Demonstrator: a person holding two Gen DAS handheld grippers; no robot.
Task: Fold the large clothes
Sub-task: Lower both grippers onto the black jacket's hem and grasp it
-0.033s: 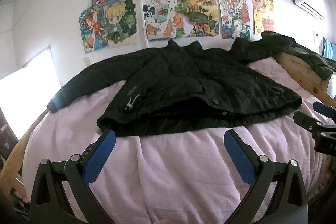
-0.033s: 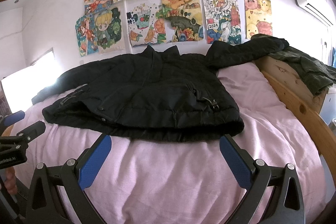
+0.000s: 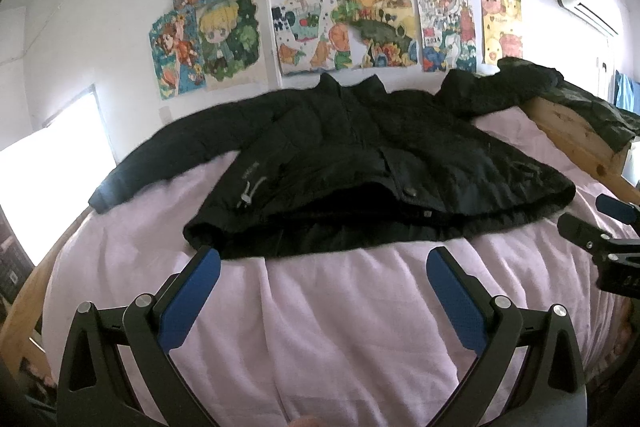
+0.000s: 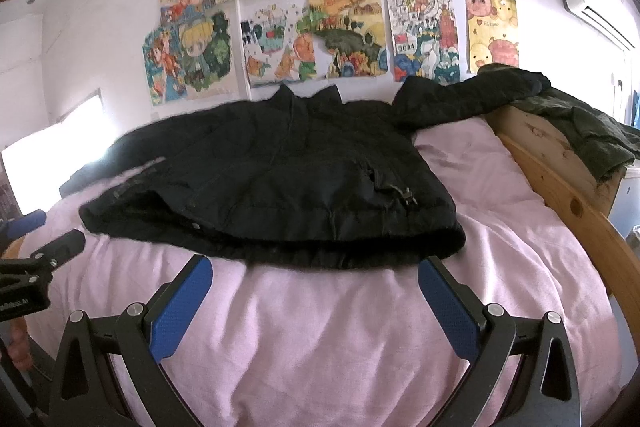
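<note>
Black puffy jacket [image 3: 360, 163] is laid out front-up on the pink sheet [image 3: 340, 327], collar at 12 o'clock toward the wall. Hem faces the cameras, and the front gapes a bit along it, so you see the dark inside. One sleeve runs out flat toward 9 o'clock, the other climbs up onto the wooden bed rail [image 4: 560, 179] around 2 o'clock.

Left gripper [image 3: 323, 269] has its blue pads spread wide, holding nothing, just short of the hem. Right gripper [image 4: 315, 275] is the same: wide apart, empty, close to the hem.

Left view shows a snap button and a light drawstring on the front. Right view shows a zip pull and a dark green garment [image 4: 588, 131] heaped on the rail. Kids' drawings [image 4: 320, 7] cover the wall.
</note>
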